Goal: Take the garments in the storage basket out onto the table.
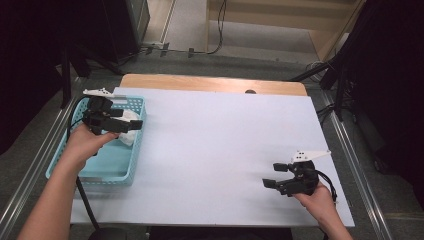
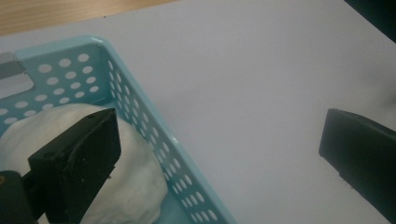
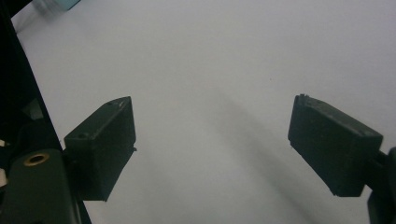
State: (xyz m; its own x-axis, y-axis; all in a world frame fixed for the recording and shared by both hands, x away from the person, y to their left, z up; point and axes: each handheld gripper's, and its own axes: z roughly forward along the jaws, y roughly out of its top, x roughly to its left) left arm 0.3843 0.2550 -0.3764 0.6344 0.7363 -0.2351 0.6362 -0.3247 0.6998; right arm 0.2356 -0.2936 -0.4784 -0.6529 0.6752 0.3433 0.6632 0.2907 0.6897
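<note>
White lump (image 2: 135, 186) under open left tool (image 2: 219, 149)

Black grippers, blocky black fingers (image 3: 100, 149), grey three-cornered top plates, black cables.

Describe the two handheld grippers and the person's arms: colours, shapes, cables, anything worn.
Both tools are black. The left gripper and the right gripper each have two blocky, flat-faced black jaws and carry a pale three-cornered plate on top. A black cable trails from each. The left gripper view shows a brass-coloured fitting on the body. Both forearms are bare, with no sleeves or gloves showing.
</note>
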